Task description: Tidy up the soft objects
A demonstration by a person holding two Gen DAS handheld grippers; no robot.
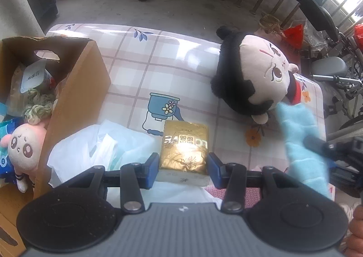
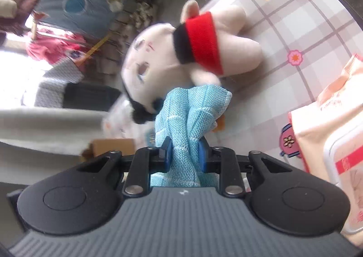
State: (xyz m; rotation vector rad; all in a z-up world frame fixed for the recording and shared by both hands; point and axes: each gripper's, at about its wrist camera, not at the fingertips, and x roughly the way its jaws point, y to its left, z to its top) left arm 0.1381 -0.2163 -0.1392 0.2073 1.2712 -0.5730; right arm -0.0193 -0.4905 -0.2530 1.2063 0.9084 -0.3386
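The left gripper (image 1: pixel 183 167) has its blue pads on both sides of a gold foil packet (image 1: pixel 184 146), just off the checked desk (image 1: pixel 140 71), with the cardboard box (image 1: pixel 74 98) of soft toys to its left. The right gripper (image 2: pixel 184 155) is clamped tight on a bunched light-blue knitted cloth (image 2: pixel 191 116), and beyond it the black-haired plush doll (image 1: pixel 251 75) lies on the desk.

- The gold packet (image 1: pixel 184 147) looked like glossy, crinkled foil.
- The blue cloth (image 2: pixel 189 121) was a ribbed, matt knit.
- The doll (image 1: pixel 251 75) was soft plush, with fuzzy black hair.
- The surface (image 1: pixel 158 62) wore a shiny, smooth plastic cover.
- The box (image 1: pixel 77 98) was matt brown cardboard.
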